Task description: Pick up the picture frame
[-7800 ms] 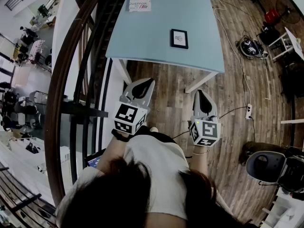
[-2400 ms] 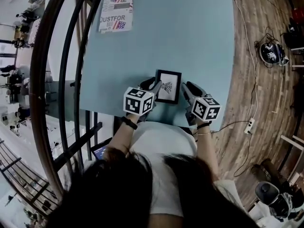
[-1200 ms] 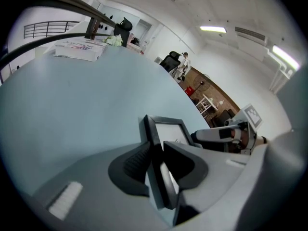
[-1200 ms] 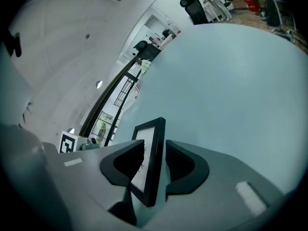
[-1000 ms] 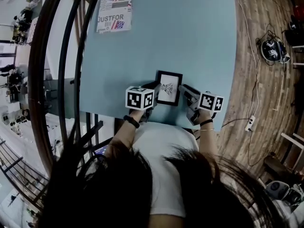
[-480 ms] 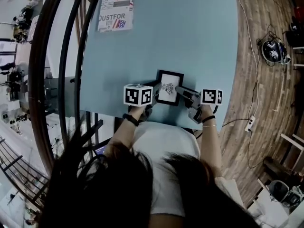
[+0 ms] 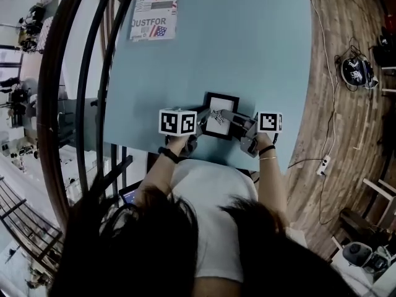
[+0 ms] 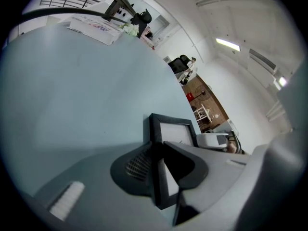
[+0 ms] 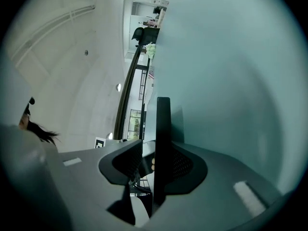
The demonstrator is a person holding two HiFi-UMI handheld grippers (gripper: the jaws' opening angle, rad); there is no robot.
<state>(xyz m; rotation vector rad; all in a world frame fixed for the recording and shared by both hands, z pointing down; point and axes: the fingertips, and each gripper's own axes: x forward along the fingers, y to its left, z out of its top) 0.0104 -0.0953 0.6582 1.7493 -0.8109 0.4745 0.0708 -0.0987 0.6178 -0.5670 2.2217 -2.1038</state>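
Right, the picture frame point(image 7: 221, 115) is a thin black rectangle round a pale print, sitting by the near edge of the smooth pale-blue bench point(image 7: 247, 48). My left hand-held gripper point(image 8: 156, 160) is clamped on its left rim. My right hand-held gripper point(image 9: 158, 148) has just been opening: jaws wide, the right rim between them, one pad clear. Broad bare bench lies beyond.
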